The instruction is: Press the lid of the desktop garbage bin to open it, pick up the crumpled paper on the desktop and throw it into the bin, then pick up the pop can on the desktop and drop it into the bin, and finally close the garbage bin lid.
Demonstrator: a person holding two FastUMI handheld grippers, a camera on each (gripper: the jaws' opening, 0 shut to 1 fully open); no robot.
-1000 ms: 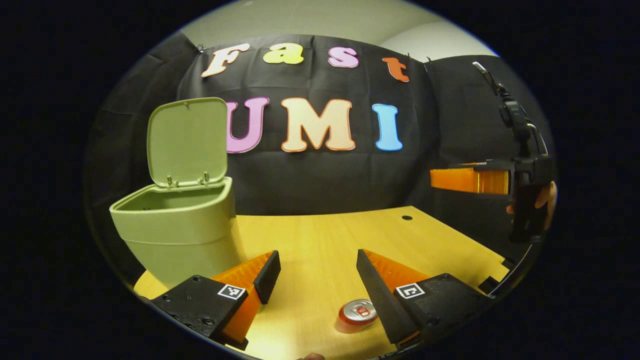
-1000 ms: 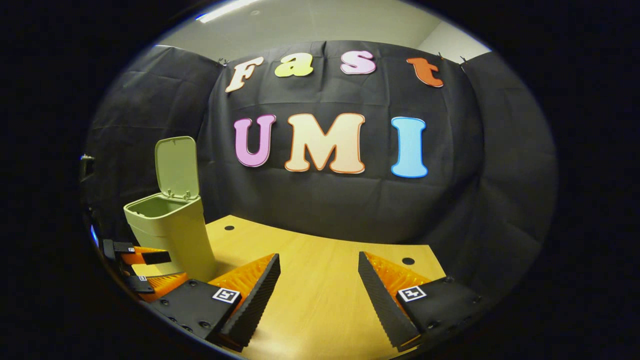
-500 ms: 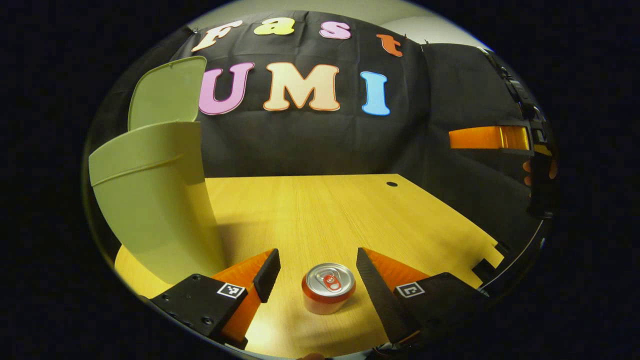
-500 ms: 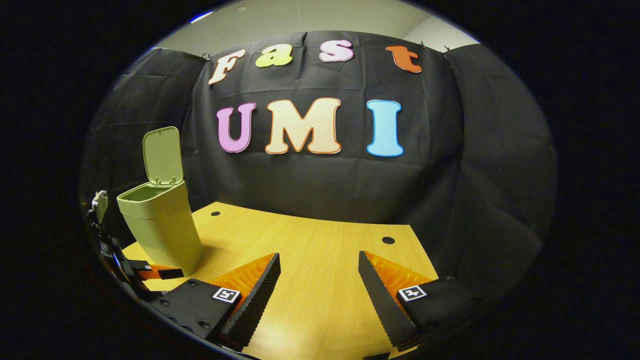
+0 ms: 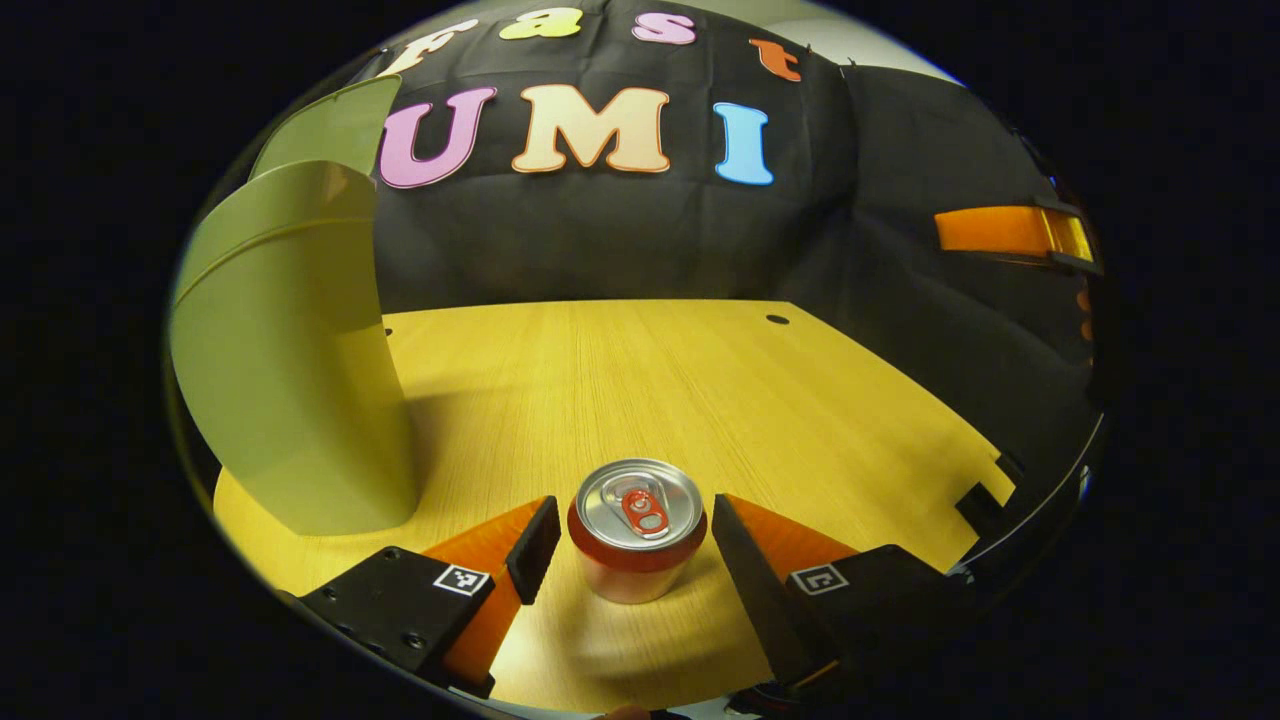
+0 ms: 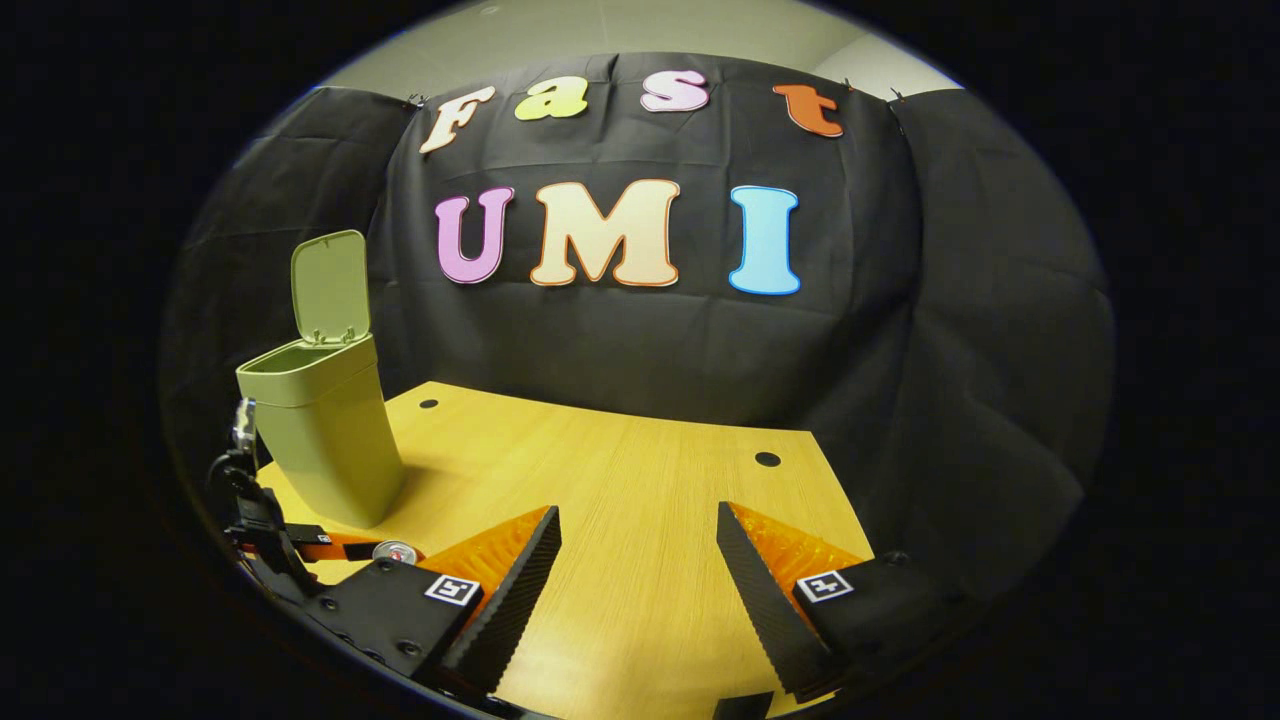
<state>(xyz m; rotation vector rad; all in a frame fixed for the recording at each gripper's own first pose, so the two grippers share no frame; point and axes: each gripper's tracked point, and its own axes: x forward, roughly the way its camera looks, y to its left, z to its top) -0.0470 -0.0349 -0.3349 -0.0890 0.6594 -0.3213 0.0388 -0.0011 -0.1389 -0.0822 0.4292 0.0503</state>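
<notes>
Red-and-silver aluminium pop can stands upright between the left gripper's spread, apparently untouching fingers, awaiting the squeeze before the lift to the open-lidded green plastic bin.

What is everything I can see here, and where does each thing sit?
Garbage bin: one, pale green, far left of the desk, lid standing open.
Pop can: one, red with silver top, upright on the desk, between the left gripper's fingers with a gap on each side.
Desk: one, light wood, with small dark holes.
Left gripper: open, straddling the can.
Right gripper: open, holding nothing, above bare desk.
</notes>
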